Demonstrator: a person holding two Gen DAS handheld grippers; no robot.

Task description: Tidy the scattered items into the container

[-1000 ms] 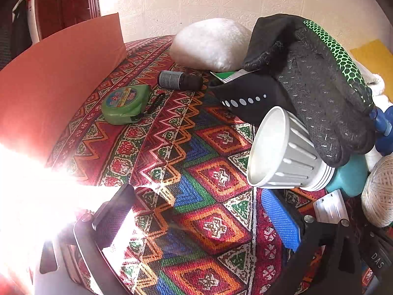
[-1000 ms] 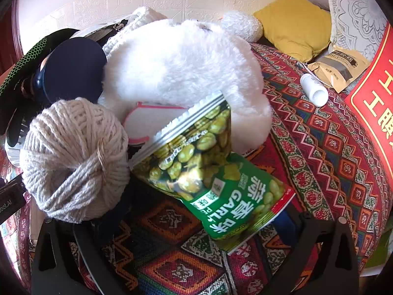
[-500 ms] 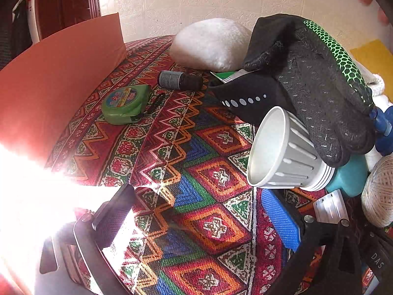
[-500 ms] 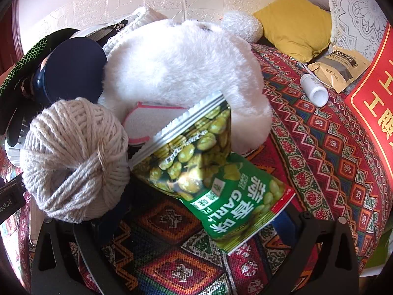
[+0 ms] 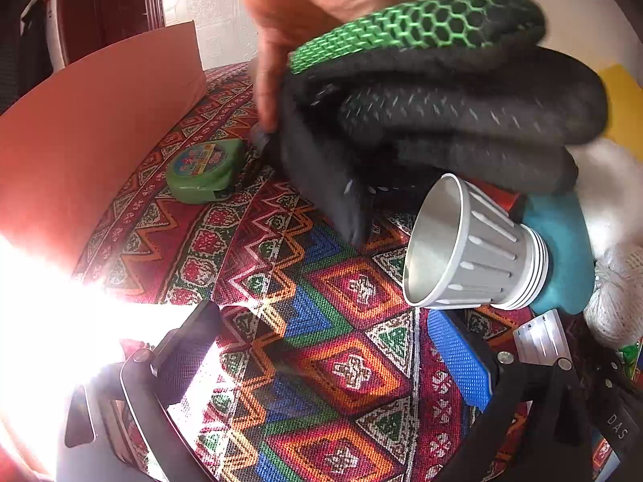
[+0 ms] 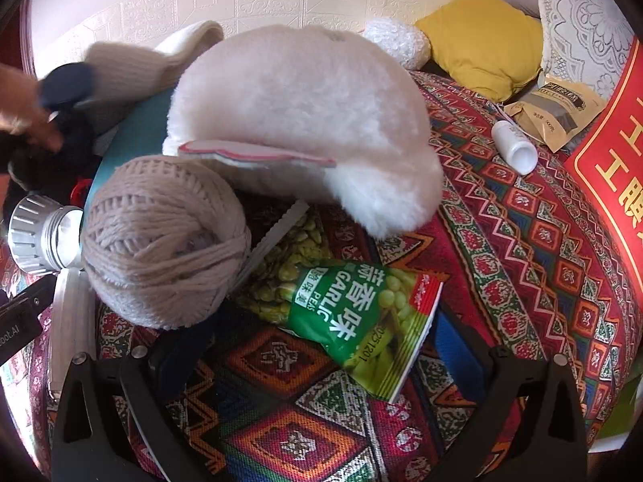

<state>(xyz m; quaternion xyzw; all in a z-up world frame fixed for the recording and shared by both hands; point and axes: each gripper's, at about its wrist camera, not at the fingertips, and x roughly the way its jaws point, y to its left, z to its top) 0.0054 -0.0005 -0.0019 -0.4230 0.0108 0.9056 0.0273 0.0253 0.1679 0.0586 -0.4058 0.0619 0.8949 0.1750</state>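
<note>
- Left wrist: left tongs gape empty over the patterned cloth. A bare hand lifts the black glove above the silver cup; a tape measure lies beyond.
- Right wrist: right tongs spread, empty, around the pea packet, beside the twine ball. No container identifiable; next, probably close on the packet.

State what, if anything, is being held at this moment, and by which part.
A bare hand grips the black and green glove at its cuff end. The left gripper and right gripper are open and hold nothing.
</note>
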